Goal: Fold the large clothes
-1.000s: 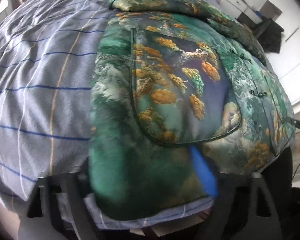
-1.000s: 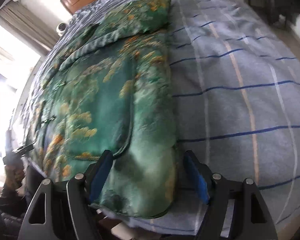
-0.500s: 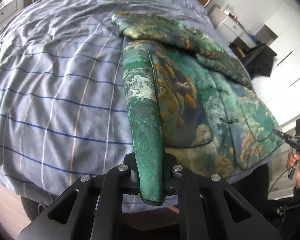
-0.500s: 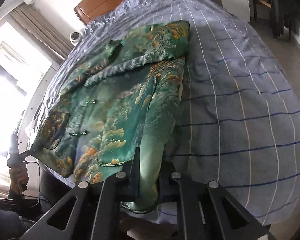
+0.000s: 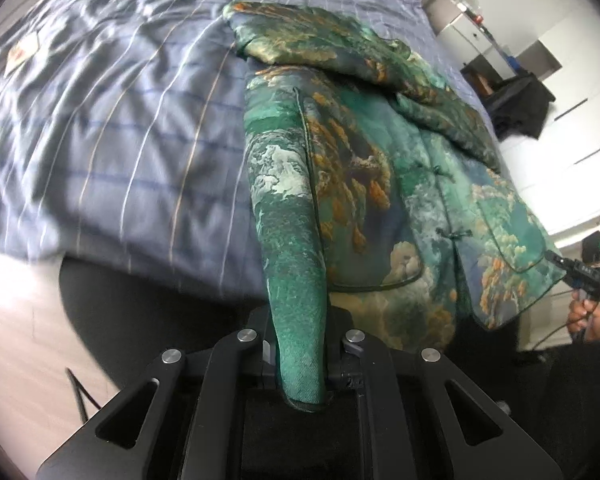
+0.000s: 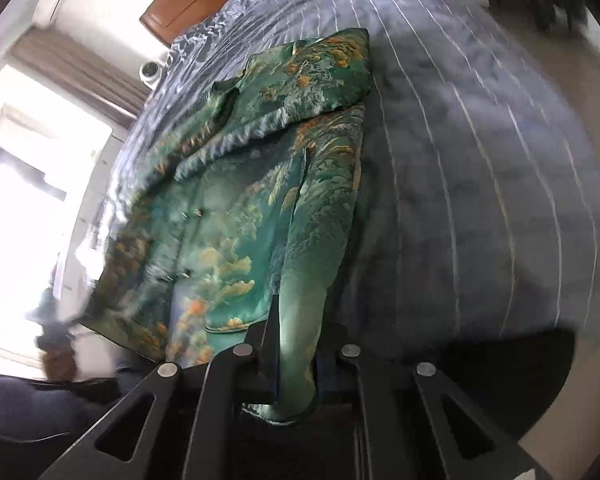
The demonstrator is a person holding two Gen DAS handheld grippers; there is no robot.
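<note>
Where it lies on the bed, the green brocade jacket shows a woven gold-and-teal pattern, knotted front buttons and piped pockets. The left hand-held gripper is clenched on one hem corner, pulling it into a taut ridge; the right hand-held gripper pinches the opposite corner likewise. The bedcover is blue-grey with thin stripes, a wooden headboard beyond, curtains beside a bright window.

You see a bed with blue striped bedding, a wooden headboard at its far end, a bright curtained window beside it, white cabinets opposite.
</note>
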